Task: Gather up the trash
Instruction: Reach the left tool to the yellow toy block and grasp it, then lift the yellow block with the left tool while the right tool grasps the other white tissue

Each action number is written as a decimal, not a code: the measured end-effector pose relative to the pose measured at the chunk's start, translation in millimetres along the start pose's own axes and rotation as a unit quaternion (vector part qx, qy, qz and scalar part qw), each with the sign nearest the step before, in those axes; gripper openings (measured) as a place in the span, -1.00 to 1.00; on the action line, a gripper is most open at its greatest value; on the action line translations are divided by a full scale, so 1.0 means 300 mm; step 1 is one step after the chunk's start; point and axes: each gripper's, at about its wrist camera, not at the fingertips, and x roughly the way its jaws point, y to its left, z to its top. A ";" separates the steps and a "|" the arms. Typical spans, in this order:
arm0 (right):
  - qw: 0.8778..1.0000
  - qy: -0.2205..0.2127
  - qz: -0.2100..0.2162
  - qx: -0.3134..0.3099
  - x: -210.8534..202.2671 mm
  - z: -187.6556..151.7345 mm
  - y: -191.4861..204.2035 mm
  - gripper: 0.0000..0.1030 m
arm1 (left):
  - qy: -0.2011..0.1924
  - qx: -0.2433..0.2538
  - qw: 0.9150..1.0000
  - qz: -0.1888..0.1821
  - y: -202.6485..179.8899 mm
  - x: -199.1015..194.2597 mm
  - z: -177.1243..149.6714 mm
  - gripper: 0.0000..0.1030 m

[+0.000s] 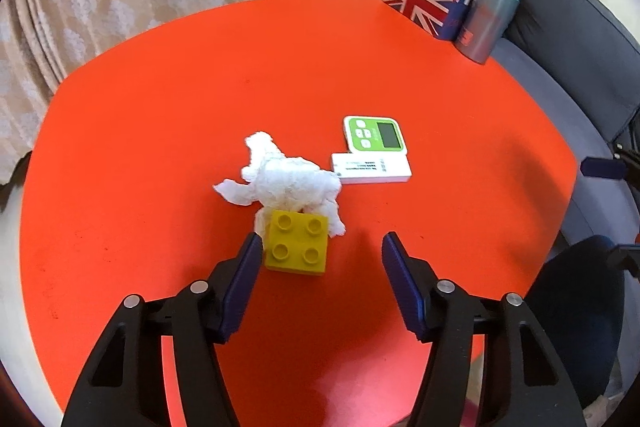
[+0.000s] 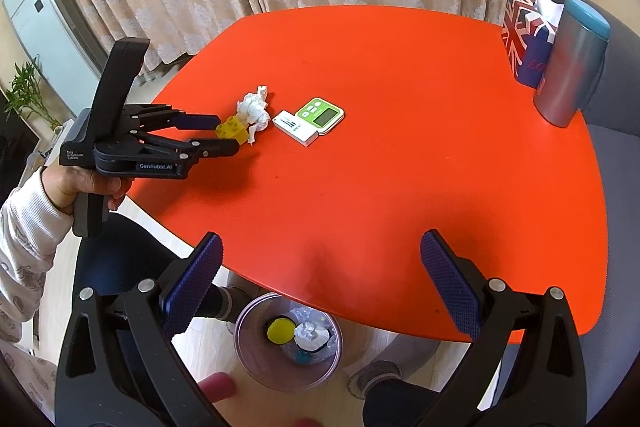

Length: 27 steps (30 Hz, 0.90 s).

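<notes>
**Ana:** Tissue [image 1: 286,179], crumpled and white, lies near the middle of the orange desk [image 1: 160,107], and a yellow toy brick [image 1: 297,246] sits on the near side of it, touching its near edge.

**Ben:** Where is the left gripper [image 1: 322,251] in relation to that?

**Ana:** Right at the brick. Its left finger [image 1: 244,275] is just beside the brick's left face, while the right finger stands apart, with bare desk between it and the brick. So the fingers are partly open with the brick between them; they have hold of nothing.

**Ben:** And from the other camera?

**Ana:** The same gripper [image 2: 230,135] reaches in from the left, held by a hand [image 2: 76,187] in a white patterned sleeve. The brick [image 2: 232,131] sits at the tips, with the tissue [image 2: 254,111] just past it.

**Ben:** The right gripper [image 2: 320,259]?

**Ana:** It hangs over the near edge of the desk [image 2: 400,187], fingers spread wide and empty.

**Ben:** What else is on the desk?

**Ana:** To the right of the tissue, a green timer [image 1: 374,134] with a small white box [image 1: 370,167] touching its near side. At the far right corner, a Union Jack tissue box [image 1: 426,1] and a grey tumbler with a blue lid [image 1: 490,19] stand close together.

**Ben:** Any bin?

**Ana:** A clear bin [image 2: 288,341] stands on the floor below the near edge, holding a yellow ball [image 2: 280,331] and a crumpled white wad [image 2: 310,333].
</notes>
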 end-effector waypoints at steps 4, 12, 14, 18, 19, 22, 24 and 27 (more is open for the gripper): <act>1.000 0.002 0.001 0.000 0.009 0.001 0.001 0.89 | 0.007 0.003 1.000 0.000 0.006 0.012 0.001 0.10; 1.000 0.002 0.001 0.001 0.010 0.003 0.003 0.89 | 0.017 -0.001 1.000 0.000 0.016 0.039 -0.012 -0.37; 1.000 0.002 0.001 0.001 0.009 0.003 0.006 0.89 | 0.013 -0.001 1.000 0.000 0.015 0.033 -0.014 -0.37; 1.000 0.001 0.003 0.000 0.014 0.006 0.009 0.89 | 0.005 -0.001 1.000 0.000 0.011 0.010 -0.013 -0.37; 1.000 0.001 0.003 0.000 0.018 0.007 0.006 0.89 | 0.002 -0.001 1.000 0.000 0.009 0.002 -0.012 -0.37; 1.000 0.002 0.004 -0.004 0.024 0.017 0.010 0.89 | -0.006 -0.001 1.000 -0.001 0.005 -0.025 -0.014 -0.37; 1.000 0.001 0.004 -0.009 0.029 0.027 0.017 0.89 | -0.011 0.001 1.000 -0.003 -0.002 -0.045 -0.015 -0.37; 1.000 0.002 0.003 -0.016 0.038 0.048 0.026 0.89 | -0.017 0.001 1.000 -0.005 -0.005 -0.074 -0.022 -0.37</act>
